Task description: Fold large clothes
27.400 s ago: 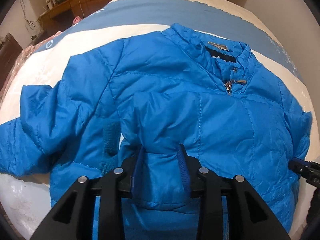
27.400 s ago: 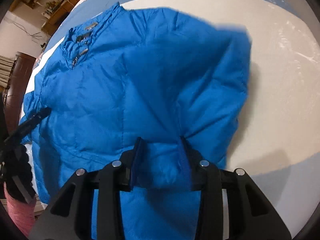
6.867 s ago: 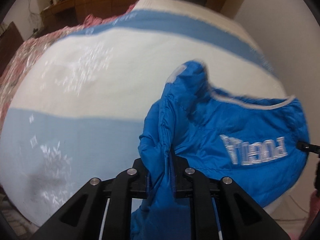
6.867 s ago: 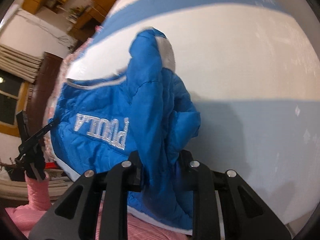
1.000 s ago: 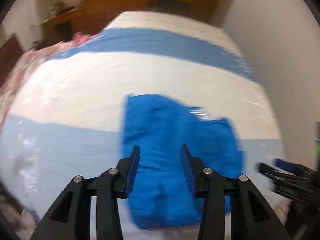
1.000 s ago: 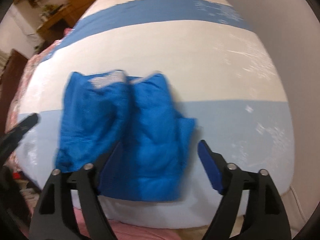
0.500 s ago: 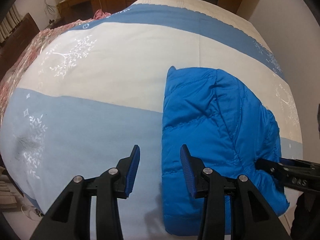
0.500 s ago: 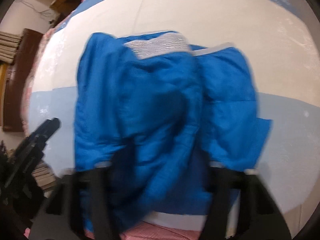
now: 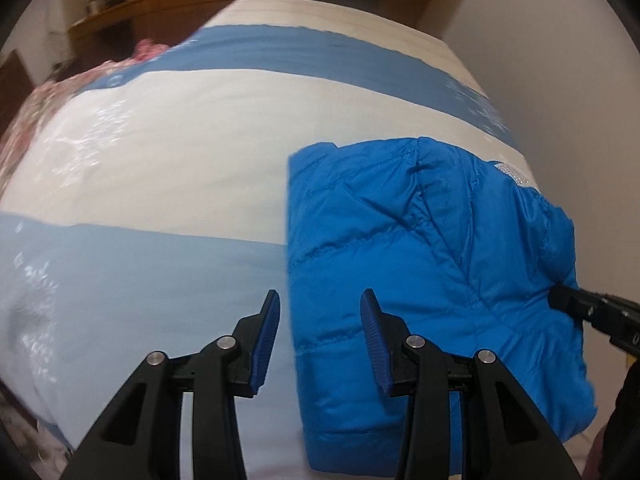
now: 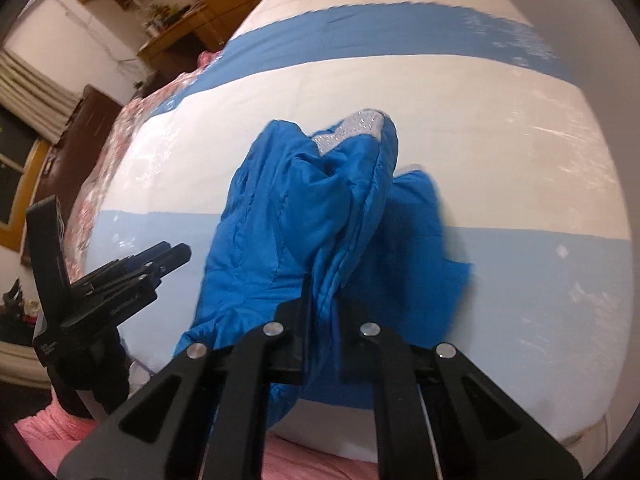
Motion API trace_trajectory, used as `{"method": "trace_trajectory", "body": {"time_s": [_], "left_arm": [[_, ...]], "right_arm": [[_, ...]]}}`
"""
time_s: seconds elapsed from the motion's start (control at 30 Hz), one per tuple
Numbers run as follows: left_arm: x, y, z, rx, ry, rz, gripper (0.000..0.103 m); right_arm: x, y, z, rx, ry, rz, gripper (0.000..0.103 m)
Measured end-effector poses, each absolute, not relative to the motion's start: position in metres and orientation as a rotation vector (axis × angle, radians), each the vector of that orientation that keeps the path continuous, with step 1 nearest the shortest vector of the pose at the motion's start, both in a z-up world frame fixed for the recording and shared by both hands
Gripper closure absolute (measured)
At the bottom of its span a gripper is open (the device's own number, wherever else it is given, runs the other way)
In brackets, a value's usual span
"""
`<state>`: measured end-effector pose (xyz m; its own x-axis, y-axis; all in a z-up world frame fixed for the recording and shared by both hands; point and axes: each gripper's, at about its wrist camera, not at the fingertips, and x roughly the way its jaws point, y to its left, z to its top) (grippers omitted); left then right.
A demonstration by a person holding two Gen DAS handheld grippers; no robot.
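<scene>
Blue jacket [image 10: 280, 240], lettering unreadable

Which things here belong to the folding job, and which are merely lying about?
Job:
- blue jacket
- right claw, shut on its fabric
- left claw, open at the jacket's edge

Lying about:
- striped bedspread
- pink floral quilt
- wooden desk

Our right gripper [image 10: 322, 296] is pinched tight on fabric, angled down; our left gripper [image 9: 318, 336] hovers part-open, empty.
</scene>
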<state>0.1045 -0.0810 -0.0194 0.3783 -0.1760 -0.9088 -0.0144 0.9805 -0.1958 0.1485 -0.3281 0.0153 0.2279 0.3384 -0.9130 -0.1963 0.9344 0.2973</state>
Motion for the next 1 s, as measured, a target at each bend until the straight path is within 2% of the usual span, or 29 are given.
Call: {"method": "trace_trajectory", "body": {"time_s": [0.3,0.53,0.67,0.7,0.8,1.0], "left_arm": [[0.104,-0.131,-0.054,-0.083,1.243,-0.235,0.061],[0.103,-0.142,-0.087,-0.078,1.276,-0.223,0.062],[0.094,-0.151,-0.079,-0.036,1.254,-0.216,0.068],[0.094,-0.149,-0.077,-0.057,1.259,-0.218,0.068],[0.097,-0.143,-0.076,-0.087,1.269,-0.219,0.068],[0.096,-0.126,-0.064,-0.093,1.284,-0.218,0.066]], "right_arm": [[0.14,-0.391,-0.046,0.145,1.388,0.2,0.101],[0.135,-0.398,-0.085,0.146,1.443,0.158,0.102],[0.138,-0.403,-0.055,0.13,1.369,0.12,0.101],[0.138,-0.401,-0.041,0.101,1.336,0.12,0.097],[0.137,-0.382,-0.012,0.116,1.294,0.241,0.097],[0.127,-0.331,-0.031,0.071,1.377,0.39,0.097]]}}
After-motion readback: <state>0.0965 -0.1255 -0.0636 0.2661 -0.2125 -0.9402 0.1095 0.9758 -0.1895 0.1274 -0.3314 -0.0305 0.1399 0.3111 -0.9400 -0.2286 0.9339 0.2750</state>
